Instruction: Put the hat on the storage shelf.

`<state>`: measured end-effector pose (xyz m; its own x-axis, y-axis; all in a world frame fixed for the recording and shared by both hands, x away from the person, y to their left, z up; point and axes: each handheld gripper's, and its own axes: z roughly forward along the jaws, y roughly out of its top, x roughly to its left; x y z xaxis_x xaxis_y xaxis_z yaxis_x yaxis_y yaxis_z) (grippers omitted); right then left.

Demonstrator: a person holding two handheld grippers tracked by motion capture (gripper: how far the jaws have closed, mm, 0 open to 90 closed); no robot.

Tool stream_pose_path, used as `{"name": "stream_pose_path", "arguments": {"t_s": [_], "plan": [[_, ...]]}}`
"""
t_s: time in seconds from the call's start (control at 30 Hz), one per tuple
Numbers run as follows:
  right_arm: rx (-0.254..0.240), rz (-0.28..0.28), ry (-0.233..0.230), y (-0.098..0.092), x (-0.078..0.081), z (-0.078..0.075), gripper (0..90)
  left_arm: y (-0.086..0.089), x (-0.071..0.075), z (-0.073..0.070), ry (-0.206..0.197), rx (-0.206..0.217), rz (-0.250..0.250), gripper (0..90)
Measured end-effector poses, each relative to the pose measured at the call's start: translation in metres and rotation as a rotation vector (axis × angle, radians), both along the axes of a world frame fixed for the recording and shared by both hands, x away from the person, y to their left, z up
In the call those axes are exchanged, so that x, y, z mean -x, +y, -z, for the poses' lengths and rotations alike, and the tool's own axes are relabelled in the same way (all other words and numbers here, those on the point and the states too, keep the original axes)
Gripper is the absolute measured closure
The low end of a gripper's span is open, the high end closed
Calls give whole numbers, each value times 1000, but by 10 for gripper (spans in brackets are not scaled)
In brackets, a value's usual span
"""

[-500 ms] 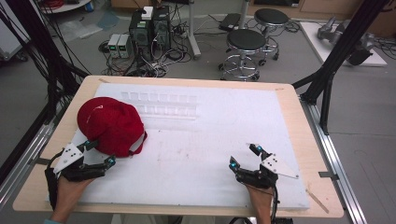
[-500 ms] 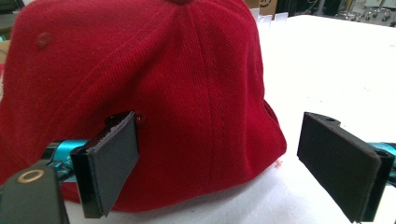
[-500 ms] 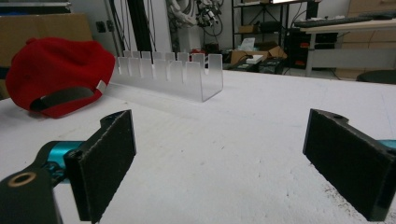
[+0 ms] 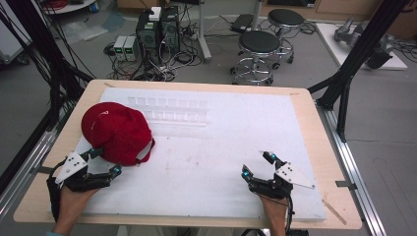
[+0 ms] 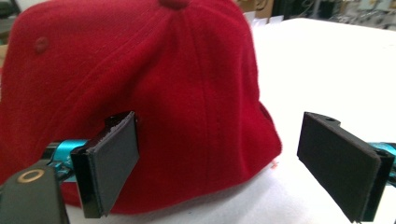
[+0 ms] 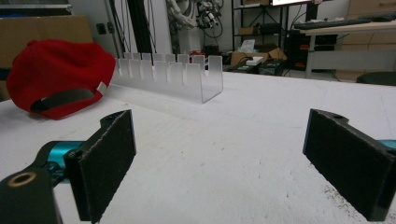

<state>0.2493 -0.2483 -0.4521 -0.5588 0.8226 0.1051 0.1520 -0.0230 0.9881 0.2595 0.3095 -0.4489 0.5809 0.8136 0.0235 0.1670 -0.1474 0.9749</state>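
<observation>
Broadly, a wooden table (image 4: 305, 105) carries a white foam board (image 4: 236, 142) that covers nearly all of its top, leaving a bare wooden margin along each edge.

Next in size, a red baseball cap (image 4: 117, 132) lies on the board near its left edge, about midway between the far and near sides, crown up. In the right gripper view the cap (image 6: 56, 74) shows its back opening and strap, turned toward the near right part of the board.

A clear acrylic rack (image 4: 172, 110) with a row of upright dividers stands on the far half of the board, just right of the cap and apart from it; the right gripper view shows it (image 6: 173, 77) as a low trough with slotted walls.

The left gripper (image 4: 104, 161), held in the person's left hand (image 4: 69, 204) at the near left corner of the board, has its jaws spread wide. In the left gripper view its (image 5: 219, 168) left jaw stands in front of the cap's (image 5: 140, 93) red cloth and the right jaw is off to the side over the white board; neither pad presses on the cap.

The right gripper (image 4: 256, 164) rests near the board's near right corner, well apart from the cap. Its (image 6: 219, 163) jaws also stand wide, with bare foam between them.
</observation>
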Motion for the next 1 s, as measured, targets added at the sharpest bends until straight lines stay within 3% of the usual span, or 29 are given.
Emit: {"name": "stream_pose_path", "arguments": {"t_s": [0.17,0.43,0.63,1.0], "plan": [[1,1,-1,0,0,0,83,2,-1,0,3,18,-1,133],[-2,-1,5,0,0,0,83,0,1,0,-10,-4,-2,133],[-1,-3,6,0,0,0,83,1,2,-2,21,-21,-11,133],[1,-5,8,0,-1,0,83,7,9,-16,1,-41,-26,133]]}}
